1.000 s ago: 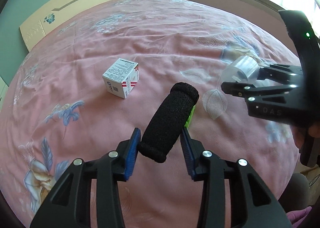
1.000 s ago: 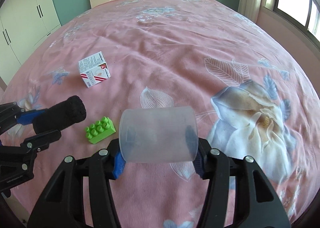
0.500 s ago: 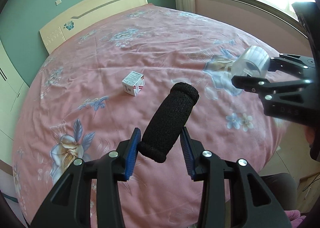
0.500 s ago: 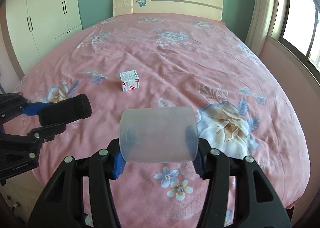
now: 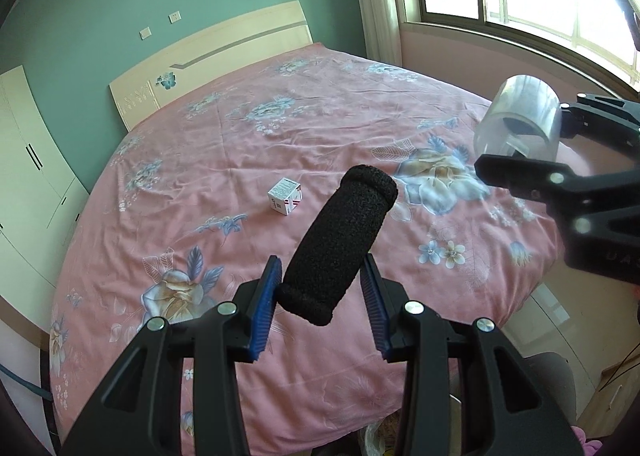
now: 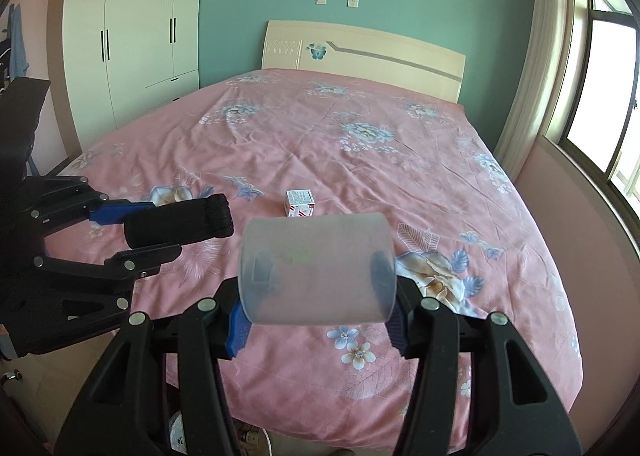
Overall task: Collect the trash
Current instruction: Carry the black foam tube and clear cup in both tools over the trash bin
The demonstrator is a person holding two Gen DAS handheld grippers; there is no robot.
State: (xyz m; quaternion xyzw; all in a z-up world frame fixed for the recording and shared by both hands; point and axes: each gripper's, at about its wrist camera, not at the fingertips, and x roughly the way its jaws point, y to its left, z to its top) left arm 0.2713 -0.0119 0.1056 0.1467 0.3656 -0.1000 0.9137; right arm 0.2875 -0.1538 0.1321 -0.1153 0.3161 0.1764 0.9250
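Trash is held in both grippers, up in the air over the foot of the bed (image 6: 400,128). The left hand-held gripper (image 5: 323,298) is closed part way on a black foam tube (image 5: 340,244). Its blue ridged pads (image 5: 264,312) squeeze the low end of the tube from both sides. The tube is soft and bumpy, round like a roll, and it tilts up and to the right. In the right view the same tube (image 6: 180,222) pokes out sideways.

The right hand-held gripper (image 6: 318,316) is open wide around a clear plastic cup (image 6: 316,268). The cup lies on its side between the pads and is pinched at both ends. It is cloudy, smooth and round. In the left view the cup (image 5: 520,118) shows its open mouth.

One small white box (image 6: 300,203) with red stripes sits alone near the middle of the bed. The bed cover is pink cloth with blue and white flowers and soft wrinkles.
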